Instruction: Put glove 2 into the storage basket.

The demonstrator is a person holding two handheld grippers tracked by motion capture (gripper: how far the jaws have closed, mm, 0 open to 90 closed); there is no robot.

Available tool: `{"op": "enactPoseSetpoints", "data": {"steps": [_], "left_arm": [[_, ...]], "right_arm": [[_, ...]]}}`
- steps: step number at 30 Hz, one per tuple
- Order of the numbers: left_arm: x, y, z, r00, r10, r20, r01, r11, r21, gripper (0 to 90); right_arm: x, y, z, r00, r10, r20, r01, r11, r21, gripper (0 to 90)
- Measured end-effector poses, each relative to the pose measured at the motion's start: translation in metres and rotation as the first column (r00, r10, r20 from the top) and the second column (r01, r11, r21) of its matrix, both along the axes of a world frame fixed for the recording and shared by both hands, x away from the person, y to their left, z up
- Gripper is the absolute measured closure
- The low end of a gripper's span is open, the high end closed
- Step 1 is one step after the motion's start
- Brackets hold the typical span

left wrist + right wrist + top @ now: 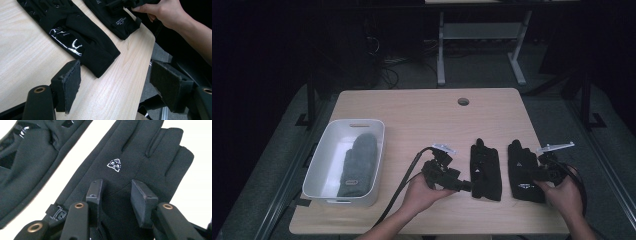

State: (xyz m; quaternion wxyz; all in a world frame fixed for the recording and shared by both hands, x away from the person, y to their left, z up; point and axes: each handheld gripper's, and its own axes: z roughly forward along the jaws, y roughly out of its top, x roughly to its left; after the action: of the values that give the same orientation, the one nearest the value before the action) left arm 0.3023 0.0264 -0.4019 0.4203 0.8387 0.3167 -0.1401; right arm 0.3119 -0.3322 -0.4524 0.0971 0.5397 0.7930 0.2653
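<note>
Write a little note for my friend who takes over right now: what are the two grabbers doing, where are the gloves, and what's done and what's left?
Left gripper: open, empty, by the cuff of the left black glove, not touching it.
Right gripper: jaws partly open over the right black glove, pads down on the fabric, no pinch visible yet.
Both black gloves lie flat, side by side, on the table.
White bin at the left holds a grey mitten.
Done: mitten is in the bin.
Left, probably: grip each black glove and carry it to the bin.
</note>
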Motion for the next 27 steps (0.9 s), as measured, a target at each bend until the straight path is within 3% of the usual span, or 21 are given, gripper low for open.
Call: {"op": "enactPoseSetpoints", "data": {"steps": [7,12,19,27], "left_arm": [[0.000,0.000,0.000,1.0000,-0.003,0.001,0.003,1.0000,0.002,25.1],[-0.001,0.002,0.000,1.0000,-0.001,0.002,0.001,1.0000,0.004,25.1],[0.000,0.005,0.002,1.0000,0.008,0.001,-0.008,1.0000,-0.005,25.1],[0.000,0.009,0.005,0.9999,0.014,0.002,-0.014,0.9998,-0.011,25.1]], "right_arm": [[-0.002,0.011,0.001,0.9996,0.008,0.026,-0.006,0.996,-0.090,67.1],[-0.003,0.015,0.000,0.9989,0.010,0.045,-0.006,0.995,-0.099,77.7],[-0.002,0.014,0.003,0.9998,-0.017,0.014,0.018,0.997,-0.074,82.0],[-0.003,0.012,0.017,0.9987,-0.046,0.023,0.046,0.999,-0.016,82.4]]}}
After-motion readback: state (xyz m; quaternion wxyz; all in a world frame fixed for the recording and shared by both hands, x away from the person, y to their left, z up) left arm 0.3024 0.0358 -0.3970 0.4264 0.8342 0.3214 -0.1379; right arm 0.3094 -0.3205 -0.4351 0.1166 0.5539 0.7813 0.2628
